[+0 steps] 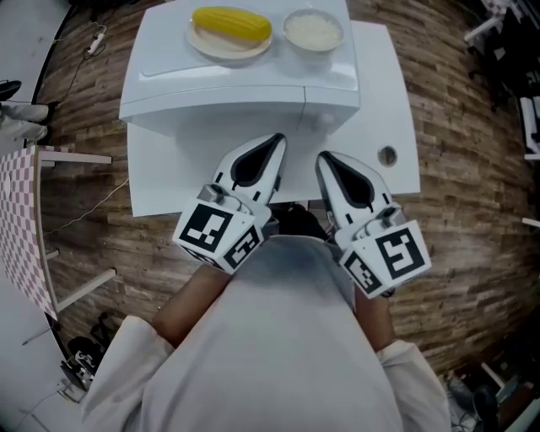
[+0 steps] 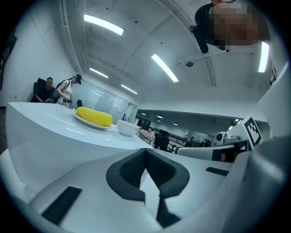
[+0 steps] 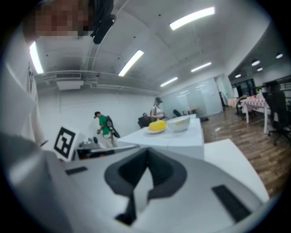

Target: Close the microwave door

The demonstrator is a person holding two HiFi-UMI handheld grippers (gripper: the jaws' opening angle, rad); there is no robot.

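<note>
- Your left claw (image 1: 277, 142) and right claw (image 1: 326, 160) hover pressed together, empty, just before the microwave (image 1: 245, 89) on the counter (image 1: 388, 101).
- No door juts out; the job looks already done.

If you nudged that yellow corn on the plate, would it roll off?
Quite possibly: the corn looks rounded and lies on its side, so a sideways push should roll it. The plate seems shallow, so its rim may hardly stop it. It appears stiff, not floppy.
</note>
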